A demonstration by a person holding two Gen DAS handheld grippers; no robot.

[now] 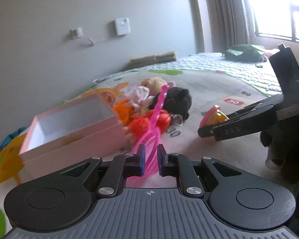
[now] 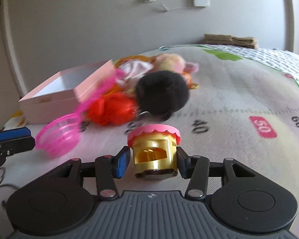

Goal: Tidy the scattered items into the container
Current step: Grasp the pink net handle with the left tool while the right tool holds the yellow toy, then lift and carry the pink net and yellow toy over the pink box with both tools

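Left tool (image 1: 151,159) is clenched on the pink net (image 1: 149,139) beside the box (image 1: 69,131); right tool (image 2: 152,160) grips the cup (image 2: 154,151). Thin mesh could slip out.

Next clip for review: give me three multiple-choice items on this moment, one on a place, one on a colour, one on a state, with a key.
1. Where does the black plush toy lie?
A. inside the box
B. on the mat beside the box
C. in the left tool

2. What colour is the open box?
A. pink
B. blue
C. green

3. What does the right tool hold?
A. nothing
B. the pink toy racket
C. a gold toy with a pink scalloped top

Key: 1 B, it rests on the mat among other toys. 2 A, its walls are pink. 3 C, the pads press on its sides; the pink racket sits in the left tool.
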